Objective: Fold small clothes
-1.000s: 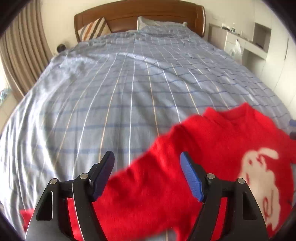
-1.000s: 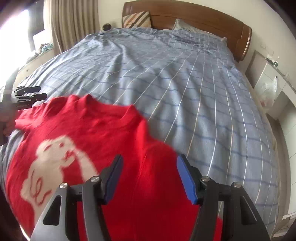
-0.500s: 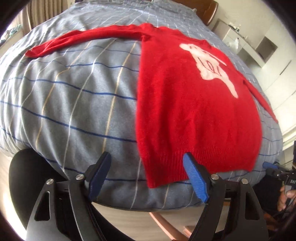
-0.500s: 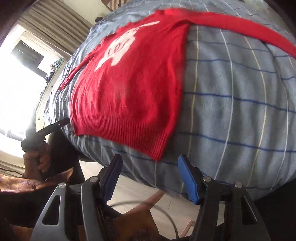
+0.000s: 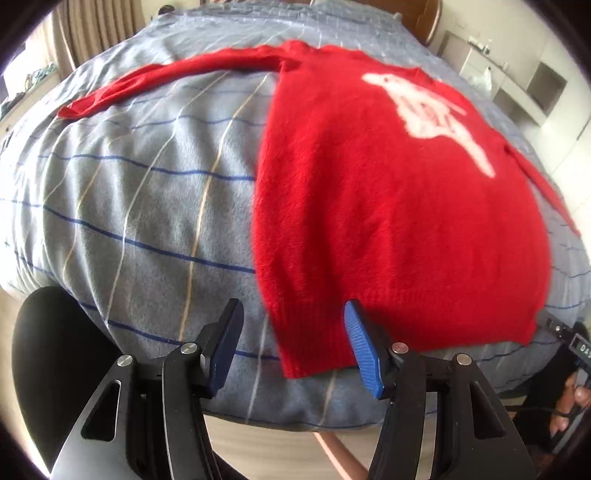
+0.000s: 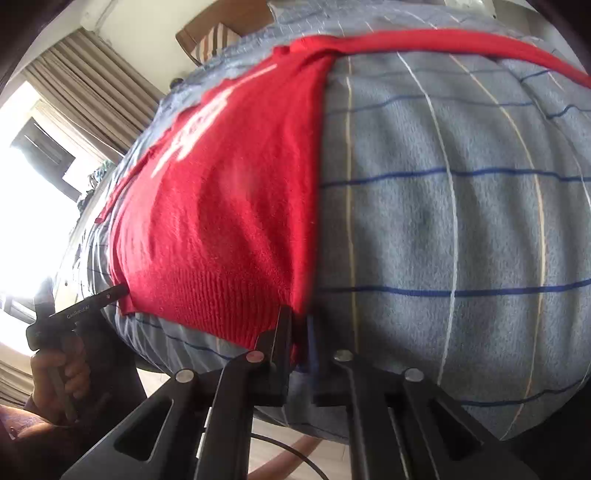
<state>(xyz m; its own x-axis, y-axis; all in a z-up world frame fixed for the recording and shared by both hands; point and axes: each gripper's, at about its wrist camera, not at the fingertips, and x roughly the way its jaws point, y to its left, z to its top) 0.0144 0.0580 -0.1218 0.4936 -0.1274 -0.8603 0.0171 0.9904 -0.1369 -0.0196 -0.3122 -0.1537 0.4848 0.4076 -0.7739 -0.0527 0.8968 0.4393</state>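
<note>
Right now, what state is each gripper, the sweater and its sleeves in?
Left gripper: open, straddling the hem's left corner.
Right gripper: shut on the hem's right corner.
Red sweater: unfolded, flat on the bed, front up.
Left sleeve: stretched out sideways.
Right sleeve: stretched out sideways.

Striped bedspread [image 5: 147, 206], beige curtains [image 6: 92, 92], wooden headboard [image 6: 221, 22].

Both wrist views face the sweater [image 5: 388, 221] hem, close, from opposite corners.

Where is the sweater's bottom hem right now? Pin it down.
The red sweater's hem lies at the near edge of the bed; the right tongs pinch one corner, the left tongs straddle the other.
</note>
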